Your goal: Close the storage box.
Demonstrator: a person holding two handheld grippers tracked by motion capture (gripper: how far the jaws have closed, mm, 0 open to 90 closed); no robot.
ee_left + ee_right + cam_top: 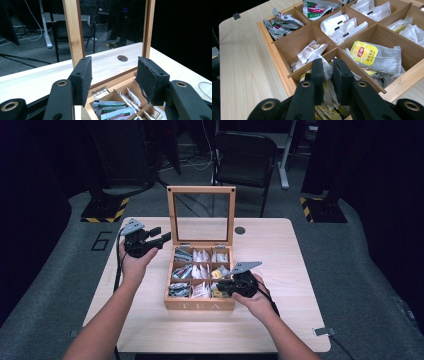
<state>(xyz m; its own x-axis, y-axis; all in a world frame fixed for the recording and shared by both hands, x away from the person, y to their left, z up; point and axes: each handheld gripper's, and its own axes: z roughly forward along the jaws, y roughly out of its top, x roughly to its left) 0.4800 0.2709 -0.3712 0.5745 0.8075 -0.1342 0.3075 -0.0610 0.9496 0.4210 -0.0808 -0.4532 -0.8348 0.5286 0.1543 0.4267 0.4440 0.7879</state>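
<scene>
Grasp step: right gripper (329, 72) pinched on a tea bag (327, 85) in the box's (200, 304) 5 o'clock compartment — next, lift straight up. Left gripper (113, 75) half open, empty.

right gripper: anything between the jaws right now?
Yes. In the right gripper view the right gripper has its jaws closed on a grey tea bag in the near corner compartment of the wooden tea box; nothing else sits between them.
</scene>
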